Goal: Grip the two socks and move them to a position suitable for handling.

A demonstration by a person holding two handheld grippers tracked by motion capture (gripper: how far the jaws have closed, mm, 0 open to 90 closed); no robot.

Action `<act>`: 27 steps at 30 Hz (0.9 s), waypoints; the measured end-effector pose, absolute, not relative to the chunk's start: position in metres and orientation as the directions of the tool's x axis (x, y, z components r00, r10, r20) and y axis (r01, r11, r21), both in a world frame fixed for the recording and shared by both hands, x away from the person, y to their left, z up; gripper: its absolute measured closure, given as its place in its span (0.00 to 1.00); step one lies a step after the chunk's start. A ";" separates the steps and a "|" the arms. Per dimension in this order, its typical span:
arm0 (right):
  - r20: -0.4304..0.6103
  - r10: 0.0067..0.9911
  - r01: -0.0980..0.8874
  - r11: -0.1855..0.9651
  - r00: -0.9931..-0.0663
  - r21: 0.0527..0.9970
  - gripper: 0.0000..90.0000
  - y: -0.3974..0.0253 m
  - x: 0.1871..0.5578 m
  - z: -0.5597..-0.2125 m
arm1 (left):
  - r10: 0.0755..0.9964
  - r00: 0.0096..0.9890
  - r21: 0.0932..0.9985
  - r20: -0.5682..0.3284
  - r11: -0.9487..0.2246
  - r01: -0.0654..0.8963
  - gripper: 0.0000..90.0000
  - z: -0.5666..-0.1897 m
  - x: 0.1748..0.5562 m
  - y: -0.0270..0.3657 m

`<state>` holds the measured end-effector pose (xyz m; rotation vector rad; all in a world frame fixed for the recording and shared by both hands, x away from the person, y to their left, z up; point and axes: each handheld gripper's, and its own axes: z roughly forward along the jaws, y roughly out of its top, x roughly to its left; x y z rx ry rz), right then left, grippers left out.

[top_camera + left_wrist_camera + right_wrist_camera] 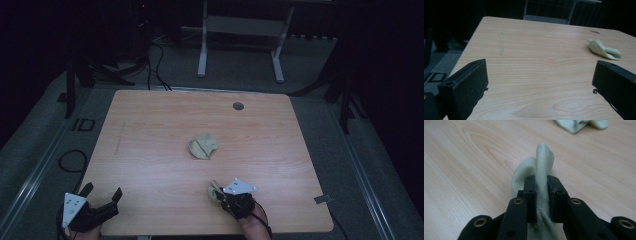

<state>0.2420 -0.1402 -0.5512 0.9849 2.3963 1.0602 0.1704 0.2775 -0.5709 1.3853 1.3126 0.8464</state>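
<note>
Right gripper view: right gripper (542, 195) clamps pale cloth (544, 165).

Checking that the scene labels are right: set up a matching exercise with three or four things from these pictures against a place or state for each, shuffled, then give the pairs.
Things
1. left gripper
2. right gripper
3. held cloth piece
4. loose cloth piece

Places or states
A. crumpled near the table's middle
B. jaws wide apart, holding nothing
C. pinched upright between two black jaws
D. jaws shut, near the front edge

Pairs: 1-B, 2-D, 3-C, 4-A
</note>
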 end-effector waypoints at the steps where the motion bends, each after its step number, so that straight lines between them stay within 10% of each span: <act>1: -0.038 0.713 0.458 0.489 -0.700 0.742 0.87 -0.138 0.243 -0.555 | 0.976 0.174 0.957 -0.134 0.082 0.279 0.01 -0.571 0.171 0.275; 8: -0.089 0.726 0.437 0.502 -0.682 0.746 0.84 -0.125 0.235 -0.568 | 0.962 0.263 0.951 -0.079 -0.006 0.308 0.01 -0.568 0.172 0.253; 17: 0.019 0.678 0.448 0.464 -0.735 0.765 0.54 -0.130 0.232 -0.545 | 0.921 0.382 0.927 -0.073 -0.078 0.366 0.01 -0.561 0.176 0.215; 27: -0.037 0.534 0.323 0.564 -0.845 0.760 0.57 -0.150 0.253 -0.496 | 0.731 0.676 0.868 -0.093 -0.273 0.415 0.10 -0.546 0.198 0.129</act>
